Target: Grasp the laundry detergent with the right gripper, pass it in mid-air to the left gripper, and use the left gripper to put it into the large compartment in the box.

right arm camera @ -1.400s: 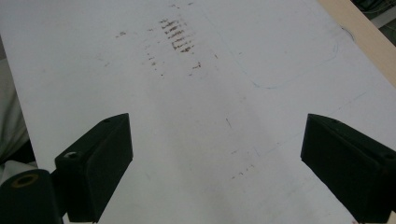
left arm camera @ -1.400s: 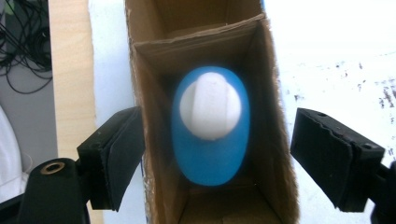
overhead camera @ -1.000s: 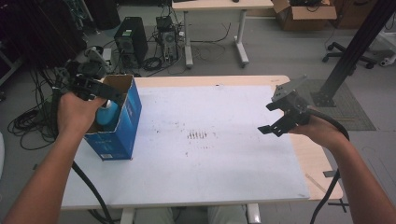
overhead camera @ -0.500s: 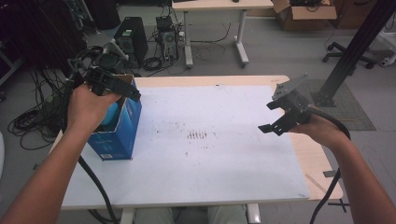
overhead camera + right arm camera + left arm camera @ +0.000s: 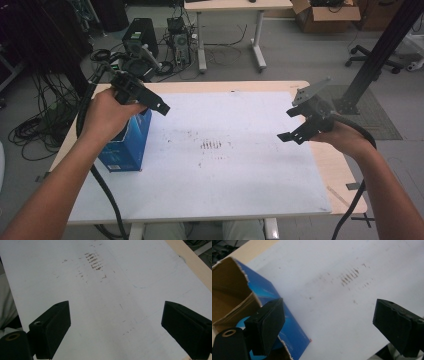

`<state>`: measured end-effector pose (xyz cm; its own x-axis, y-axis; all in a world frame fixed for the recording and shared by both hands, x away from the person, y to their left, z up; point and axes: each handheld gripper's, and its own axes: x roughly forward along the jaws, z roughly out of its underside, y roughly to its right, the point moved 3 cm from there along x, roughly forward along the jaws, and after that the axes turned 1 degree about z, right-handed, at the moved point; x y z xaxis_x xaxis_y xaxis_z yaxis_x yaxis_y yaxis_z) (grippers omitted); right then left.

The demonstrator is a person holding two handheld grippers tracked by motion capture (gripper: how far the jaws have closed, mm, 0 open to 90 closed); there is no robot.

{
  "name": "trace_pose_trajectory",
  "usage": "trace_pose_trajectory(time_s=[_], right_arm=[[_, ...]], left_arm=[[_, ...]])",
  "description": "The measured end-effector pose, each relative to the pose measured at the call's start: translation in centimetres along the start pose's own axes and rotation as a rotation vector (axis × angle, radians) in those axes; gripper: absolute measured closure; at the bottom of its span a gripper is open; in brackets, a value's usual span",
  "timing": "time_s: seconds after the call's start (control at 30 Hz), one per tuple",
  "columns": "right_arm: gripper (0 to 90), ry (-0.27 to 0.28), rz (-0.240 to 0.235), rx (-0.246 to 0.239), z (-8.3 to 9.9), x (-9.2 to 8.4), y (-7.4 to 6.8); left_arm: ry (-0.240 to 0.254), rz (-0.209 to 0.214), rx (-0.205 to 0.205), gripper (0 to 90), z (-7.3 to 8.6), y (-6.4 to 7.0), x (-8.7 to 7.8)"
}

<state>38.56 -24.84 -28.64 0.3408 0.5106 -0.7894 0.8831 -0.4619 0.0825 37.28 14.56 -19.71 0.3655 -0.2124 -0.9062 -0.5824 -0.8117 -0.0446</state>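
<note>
One blue box (image 5: 125, 142) stands beside brown smudges (image 5: 211, 145).

Blue box (image 5: 125, 145) partly hidden behind the left hand (image 5: 107, 115) in the high view; cut off by the bottom and left edges in the left gripper view. Contents too dark to tell. Print on its side unreadable.

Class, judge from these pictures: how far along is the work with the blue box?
Done: the blue box stands opened at the table's left edge, its top torn. In hand: nothing; the left tongs hover open above the box, and the right tongs hang open over the white sheet. Left: probably everything, since no contents lie out; what is inside is hard to tell.
</note>
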Motion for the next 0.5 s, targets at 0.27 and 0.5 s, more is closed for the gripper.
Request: trace_pose_trajectory(time_s=[0.27, 0.5], right_arm=[[8.3, 0.001, -0.001, -0.002, -0.2, 0.1, 0.1], [8.3, -0.005, -0.001, 0.001, -0.4, 0.2, 0.1]], left_arm=[[-0.014, 0.051, 0.118, 10.9, -0.6, 2.2, 0.8], [-0.01, 0.077, 0.18, 11.0, -1.0, 3.5, 0.9]])
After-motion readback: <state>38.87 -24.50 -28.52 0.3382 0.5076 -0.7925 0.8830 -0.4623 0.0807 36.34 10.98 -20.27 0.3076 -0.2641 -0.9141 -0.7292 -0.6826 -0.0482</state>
